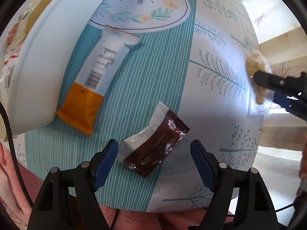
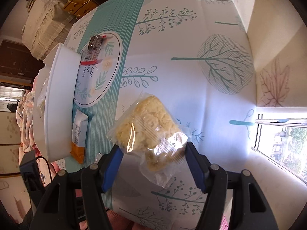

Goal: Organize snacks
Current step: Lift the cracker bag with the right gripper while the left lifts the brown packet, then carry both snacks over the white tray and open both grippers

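Observation:
A brown and silver snack packet (image 1: 163, 134) lies on the teal striped runner. My left gripper (image 1: 153, 143) hangs straight above it, open, one finger on either side and neither pad touching. A white and orange bar (image 1: 96, 72) rests flat against the white tub (image 1: 34, 67). My right gripper (image 2: 153, 147) is shut on a pale crumbly cookie in a clear wrapper (image 2: 149, 126), held up off the tablecloth. From the left wrist view that right gripper (image 1: 262, 88) and its cookie (image 1: 255, 63) show at the far right.
The white tub (image 2: 57, 105) holds several wrapped snacks. A dark packet with a red strip (image 2: 94, 49) lies on the round floral print beyond the bar (image 2: 79, 132). Pink fabric shows below the table's near edge. A wall and a window (image 2: 284, 149) stand at the right.

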